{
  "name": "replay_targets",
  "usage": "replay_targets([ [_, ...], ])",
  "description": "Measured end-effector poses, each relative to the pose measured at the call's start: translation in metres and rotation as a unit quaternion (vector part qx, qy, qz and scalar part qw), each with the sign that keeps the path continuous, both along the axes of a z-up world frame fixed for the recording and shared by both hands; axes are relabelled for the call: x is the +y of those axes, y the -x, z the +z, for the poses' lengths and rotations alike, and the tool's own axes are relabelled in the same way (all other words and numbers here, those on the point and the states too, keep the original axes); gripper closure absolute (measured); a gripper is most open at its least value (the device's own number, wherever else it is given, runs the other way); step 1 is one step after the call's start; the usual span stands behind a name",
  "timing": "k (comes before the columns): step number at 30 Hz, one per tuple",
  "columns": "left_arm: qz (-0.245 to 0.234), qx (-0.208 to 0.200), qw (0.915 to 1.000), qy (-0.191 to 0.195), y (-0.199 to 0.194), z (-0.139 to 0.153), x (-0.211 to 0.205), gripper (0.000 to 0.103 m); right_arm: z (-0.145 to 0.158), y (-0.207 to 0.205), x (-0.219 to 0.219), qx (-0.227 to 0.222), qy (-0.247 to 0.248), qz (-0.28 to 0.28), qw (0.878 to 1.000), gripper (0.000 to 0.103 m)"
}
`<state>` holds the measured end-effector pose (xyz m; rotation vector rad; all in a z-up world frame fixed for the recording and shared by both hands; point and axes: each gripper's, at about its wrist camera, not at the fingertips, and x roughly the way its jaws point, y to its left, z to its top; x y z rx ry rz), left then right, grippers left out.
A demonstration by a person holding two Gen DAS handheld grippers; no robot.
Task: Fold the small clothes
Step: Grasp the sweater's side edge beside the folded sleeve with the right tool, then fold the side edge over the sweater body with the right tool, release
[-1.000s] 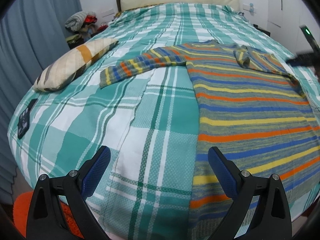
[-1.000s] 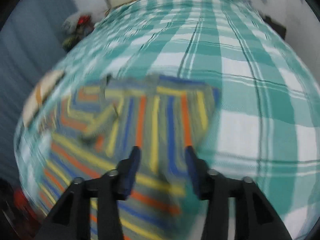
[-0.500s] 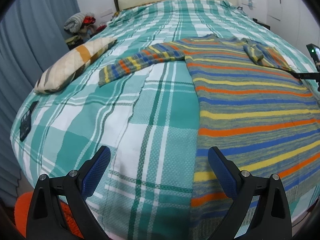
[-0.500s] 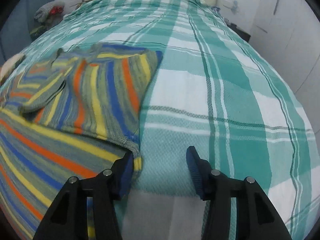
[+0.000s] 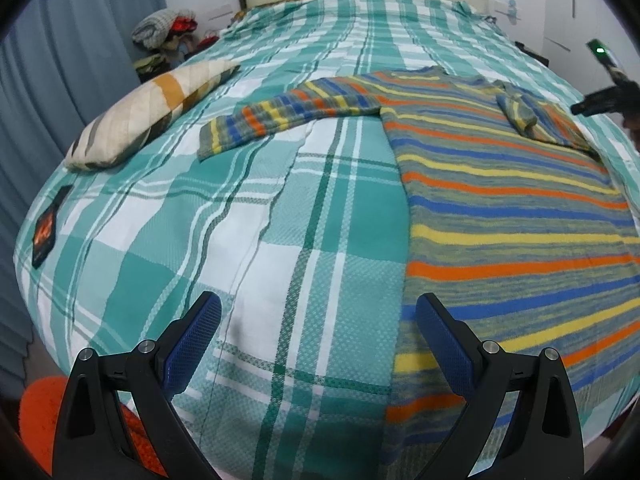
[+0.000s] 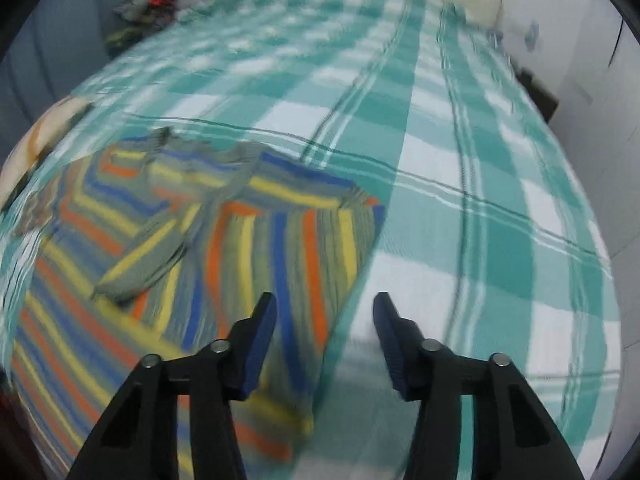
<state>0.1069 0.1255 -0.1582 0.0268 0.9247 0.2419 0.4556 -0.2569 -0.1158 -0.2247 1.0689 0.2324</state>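
The right gripper [image 6: 325, 330] has drawn back from the folded sleeve, fingers apart and empty like the left gripper [image 5: 318, 330], above the soft striped knit sweater [image 5: 512, 208] lying flat on the woven plaid bedspread [image 5: 248, 216].

Soft matt knit on the striped sweater [image 5: 508, 200], coarser woven cloth on the checked bedspread [image 5: 248, 216], quilted fabric on the pillow [image 5: 148, 116], textured blue rubbery pads [image 5: 442, 342] on matt black plastic.
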Motion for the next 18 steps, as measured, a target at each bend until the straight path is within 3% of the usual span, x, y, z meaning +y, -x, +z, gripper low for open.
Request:
replay_targets([
  [3,0.010,0.006,0.9999,0.008,-0.003,-0.003,0.005,0.005,-0.026,-0.038,0.006,0.032,-0.017,-0.025,0.999,0.058],
  [4,0.013,0.009,0.9998,0.011,-0.004,-0.004,0.006,0.005,-0.039,-0.046,0.007,0.042,-0.010,-0.026,0.999,0.085],
  [5,0.016,0.011,0.9997,0.013,-0.004,-0.005,0.008,0.005,-0.046,-0.049,0.005,0.042,0.004,-0.029,0.999,0.099],
  [8,0.024,0.015,0.9991,0.031,-0.006,-0.008,0.014,0.005,-0.045,-0.047,-0.030,0.008,-0.032,-0.096,0.995,0.100],
  [11,0.032,0.024,0.9983,0.044,-0.009,-0.011,0.019,0.005,-0.054,-0.045,-0.061,0.023,-0.085,-0.149,0.985,0.092],
  [12,0.036,0.027,0.9977,0.050,-0.010,-0.013,0.021,0.005,-0.052,-0.044,-0.063,0.019,-0.088,-0.144,0.985,0.089],
  [14,0.043,0.029,0.9968,0.060,-0.009,-0.014,0.024,0.005,-0.043,-0.041,-0.059,0.010,-0.069,-0.136,0.988,0.068],
  [18,0.050,0.019,0.9966,0.062,-0.006,-0.010,0.026,0.005,-0.007,-0.027,-0.033,-0.027,-0.059,-0.099,0.993,0.066],
])
